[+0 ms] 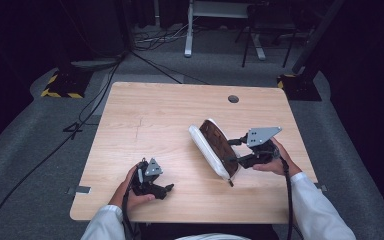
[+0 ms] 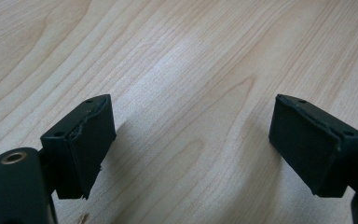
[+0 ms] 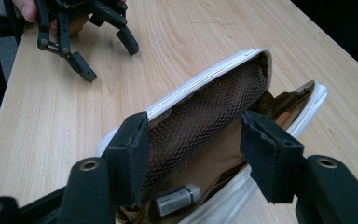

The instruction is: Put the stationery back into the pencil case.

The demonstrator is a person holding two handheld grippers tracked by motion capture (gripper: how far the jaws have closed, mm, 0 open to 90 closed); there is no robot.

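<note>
The open white pouch (image 1: pixel 215 148) lies right of centre on the surface (image 1: pixel 145 120), its mouth facing the right gripper (image 1: pixel 236 150), jaws apart at the opening, while the left gripper (image 1: pixel 166 190), also spread and empty, sits well apart.

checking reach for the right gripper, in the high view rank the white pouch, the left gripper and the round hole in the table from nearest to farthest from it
1. White pouch: right beside the right gripper, at its jaws, open.
2. Round hole: toward the far edge of the table, beyond the gripper.
3. Left gripper: across the table at the near left, in the person's left hand.
</note>
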